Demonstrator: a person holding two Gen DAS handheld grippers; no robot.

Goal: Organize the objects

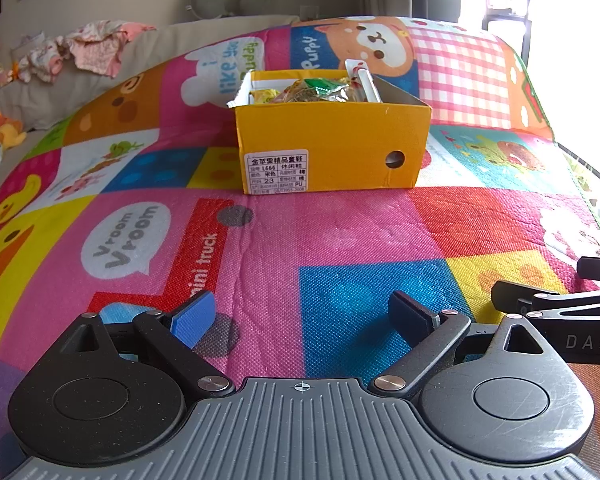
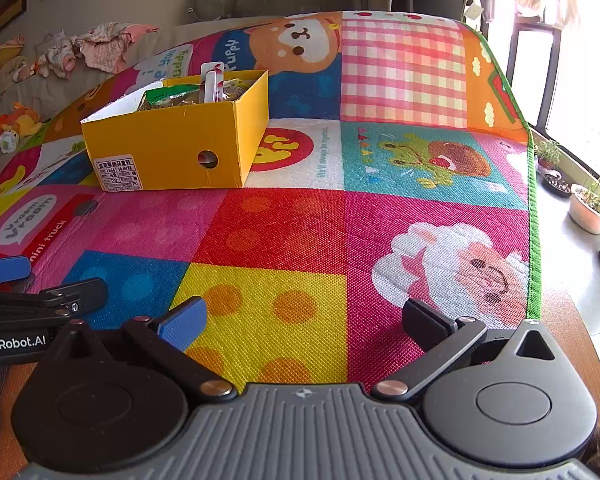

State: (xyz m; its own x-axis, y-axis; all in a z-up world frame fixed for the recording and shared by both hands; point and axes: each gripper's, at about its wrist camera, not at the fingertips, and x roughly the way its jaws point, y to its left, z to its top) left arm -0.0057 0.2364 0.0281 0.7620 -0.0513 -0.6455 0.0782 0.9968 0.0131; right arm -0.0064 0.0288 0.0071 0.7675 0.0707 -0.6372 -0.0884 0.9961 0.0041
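Yellow shoebox (image 1: 332,140) sits on the cartoon play mat (image 1: 340,248), centre of the left wrist view, upper left in the right wrist view (image 2: 172,148). White label (image 1: 278,172) on its near face has Chinese text plus "L666", "23" and "PU"; round finger hole (image 1: 395,159) just right of it. Box is open-topped and holds crinkly snack packets (image 1: 320,90), green and yellow wrappers, plus a white stick-like item (image 1: 368,82) standing tilted at the far right end; packet print is too small to read. Mat writing: "Vroom Vroom" (image 1: 120,240), "mini truck", "Puppy", "like you". Left gripper (image 1: 300,316) hovers low over the mat, jaws spread wide, nothing between the blue pads. Right gripper (image 2: 304,320) likewise wide apart and empty, near the mat's lower edge; both are well apart from the box. "GenRobot.AI" reads on the left gripper's body at lower left of the right wrist view; "DAS" on the right gripper's body at right edge of the left wrist view.
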